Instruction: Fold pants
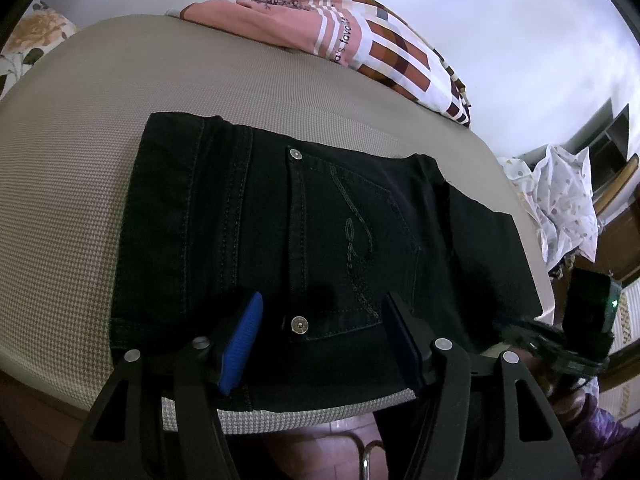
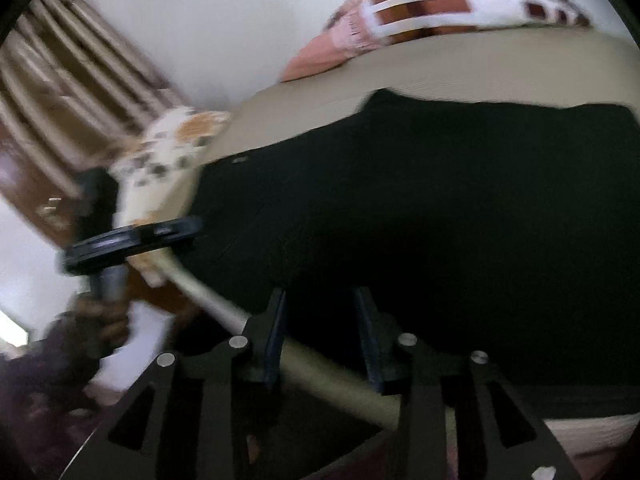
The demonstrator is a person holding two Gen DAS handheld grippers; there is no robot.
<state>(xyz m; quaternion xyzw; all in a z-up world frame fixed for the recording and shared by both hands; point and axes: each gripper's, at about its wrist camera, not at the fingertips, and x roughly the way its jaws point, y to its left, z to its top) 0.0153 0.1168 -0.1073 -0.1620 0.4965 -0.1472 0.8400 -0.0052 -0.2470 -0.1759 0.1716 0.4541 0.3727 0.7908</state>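
Black pants [image 1: 304, 240], apparently folded, flat, back pocket facing up

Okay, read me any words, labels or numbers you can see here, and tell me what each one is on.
"a's favorite", partly cut off, on the pink band of the patterned cloth.
Pants: pocket stitching is decorative only, rivets too small to read.
Right wrist view: the same cloth is too blurred to read.

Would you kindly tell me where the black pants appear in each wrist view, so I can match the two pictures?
Left wrist view: the black pants fill the centre, folded on the beige mattress.
Right wrist view: the pants fill the centre and right, blurred.
Shared landmark: the brown-checked bedding behind the pants.
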